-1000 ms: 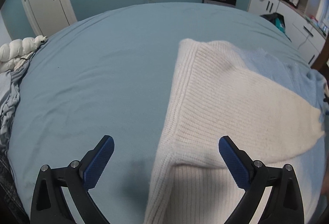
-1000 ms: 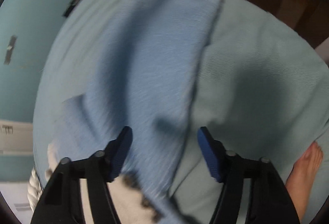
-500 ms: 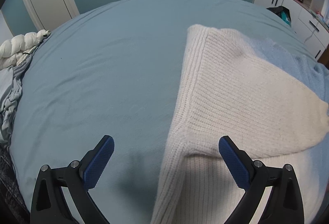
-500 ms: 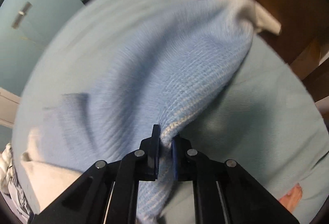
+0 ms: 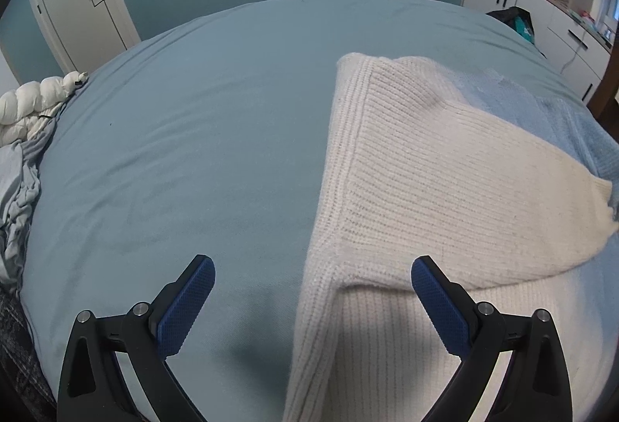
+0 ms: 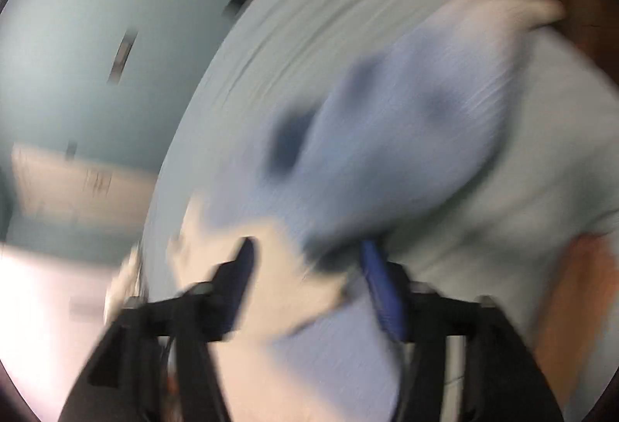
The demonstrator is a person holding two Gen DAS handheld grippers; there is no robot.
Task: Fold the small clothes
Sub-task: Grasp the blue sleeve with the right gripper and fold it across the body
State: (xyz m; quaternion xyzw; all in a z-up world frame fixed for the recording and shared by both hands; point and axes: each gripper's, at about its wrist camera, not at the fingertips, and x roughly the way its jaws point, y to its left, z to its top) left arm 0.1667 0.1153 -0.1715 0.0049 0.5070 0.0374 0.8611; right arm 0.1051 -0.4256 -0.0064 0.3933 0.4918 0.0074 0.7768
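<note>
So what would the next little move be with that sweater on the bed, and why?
Probably the left gripper should come down and close on the cream sweater's near edge. Its jaws stand wide and hold nothing, with the fold's edge lying just ahead between them. The right gripper is opening over the blue part, blurred, so that side seems just released.

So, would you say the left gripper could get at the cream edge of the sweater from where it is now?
Probably yes: the left gripper is open, and the sweater lies flat on the bed, its cream edge between the fingers with nothing on top.
</note>
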